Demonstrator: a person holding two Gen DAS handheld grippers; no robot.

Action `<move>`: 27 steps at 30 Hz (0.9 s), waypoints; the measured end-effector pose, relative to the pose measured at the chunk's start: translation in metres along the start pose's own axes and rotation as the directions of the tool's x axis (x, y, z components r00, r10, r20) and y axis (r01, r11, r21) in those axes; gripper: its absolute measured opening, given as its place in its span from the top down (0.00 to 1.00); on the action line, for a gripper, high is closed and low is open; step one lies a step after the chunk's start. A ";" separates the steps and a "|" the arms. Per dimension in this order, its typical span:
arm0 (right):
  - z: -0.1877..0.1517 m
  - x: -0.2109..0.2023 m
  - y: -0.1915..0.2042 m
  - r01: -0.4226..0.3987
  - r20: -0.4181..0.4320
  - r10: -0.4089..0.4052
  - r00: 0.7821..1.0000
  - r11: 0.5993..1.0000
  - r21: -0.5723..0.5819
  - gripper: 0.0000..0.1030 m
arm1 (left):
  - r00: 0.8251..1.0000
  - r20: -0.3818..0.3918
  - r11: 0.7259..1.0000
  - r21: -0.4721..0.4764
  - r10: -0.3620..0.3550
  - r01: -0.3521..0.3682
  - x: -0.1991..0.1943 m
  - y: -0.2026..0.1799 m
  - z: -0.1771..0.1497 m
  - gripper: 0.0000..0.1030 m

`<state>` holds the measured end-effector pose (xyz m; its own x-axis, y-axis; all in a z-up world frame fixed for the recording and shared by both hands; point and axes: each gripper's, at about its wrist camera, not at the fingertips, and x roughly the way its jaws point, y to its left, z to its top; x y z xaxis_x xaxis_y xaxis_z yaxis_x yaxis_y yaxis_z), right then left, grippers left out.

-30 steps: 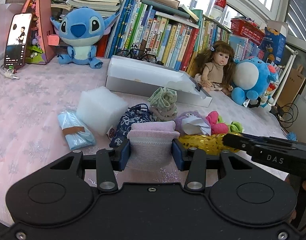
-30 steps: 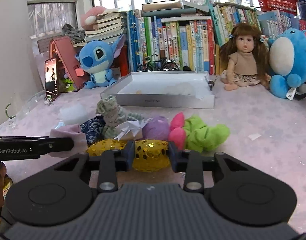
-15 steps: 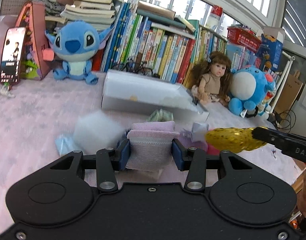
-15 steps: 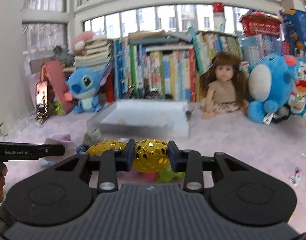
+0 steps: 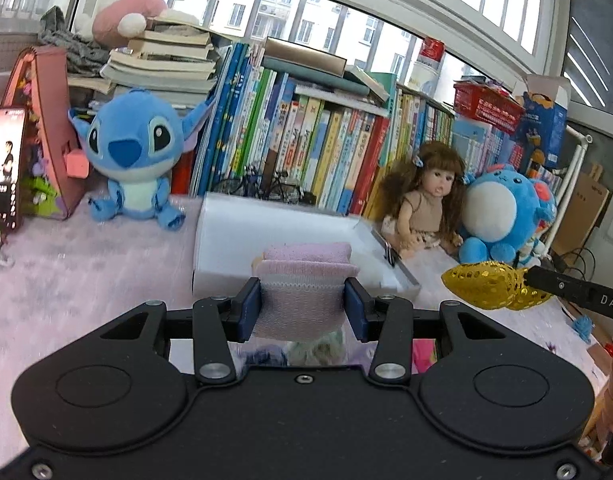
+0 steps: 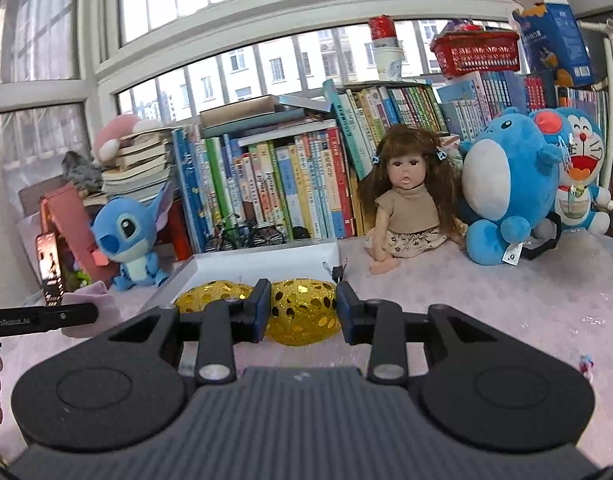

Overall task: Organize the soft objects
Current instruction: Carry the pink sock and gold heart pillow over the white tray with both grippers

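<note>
My left gripper is shut on a folded pink sock, held above the pink tablecloth in front of the white tray. My right gripper is shut on a gold sequined soft object, its left lobe sticking out beside the finger. In the left wrist view the gold object hangs at the right on the other gripper's tip. In the right wrist view the pink sock shows at the left, near the white tray. Other soft items lie low behind the left gripper, mostly hidden.
Behind the tray stand a row of books, a blue plush, a doll and a round blue plush. A phone leans at far left. A person's hand shows at the left edge of the right wrist view.
Both grippers have risen off the table with their objects and moved towards the tray. The pile of soft items has dropped below the left gripper's view.
</note>
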<state>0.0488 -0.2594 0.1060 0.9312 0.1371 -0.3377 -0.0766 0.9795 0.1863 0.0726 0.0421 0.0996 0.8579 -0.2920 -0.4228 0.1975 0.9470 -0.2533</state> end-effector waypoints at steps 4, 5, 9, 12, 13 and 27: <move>0.011 0.025 -0.008 -0.007 -0.018 0.008 1.000 0.999 0.045 0.62 | 1.000 0.010 1.000 0.011 0.005 -0.005 0.022 -0.001 0.022 0.59; 0.014 0.032 -0.009 -0.009 -0.022 0.011 1.000 0.998 0.057 0.62 | 1.000 0.011 1.000 0.012 0.007 -0.007 0.028 -0.001 0.026 0.59; 0.028 0.062 -0.012 -0.038 -0.033 0.041 0.999 0.995 0.091 0.62 | 1.000 0.002 1.000 -0.014 0.000 0.000 0.059 0.003 0.051 0.59; 0.036 0.088 -0.012 -0.057 -0.035 0.061 0.998 0.993 0.106 0.61 | 0.999 -0.042 0.998 -0.059 -0.003 0.000 0.090 0.007 0.066 0.59; 0.039 0.097 -0.011 -0.065 -0.036 0.069 0.997 0.993 0.102 0.61 | 0.998 -0.066 0.997 -0.076 -0.002 -0.003 0.103 0.008 0.071 0.59; 0.033 0.216 0.025 0.000 -0.171 -0.002 0.985 1.000 -0.013 0.61 | 0.973 -0.185 0.978 -0.124 0.142 -0.166 0.223 0.031 0.074 0.59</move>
<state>0.2592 -0.2102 0.0679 0.8566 0.1580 -0.4912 -0.0809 0.9813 0.1745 0.3045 0.0161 0.0619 0.7748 -0.1742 -0.6077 -0.0081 0.9585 -0.2850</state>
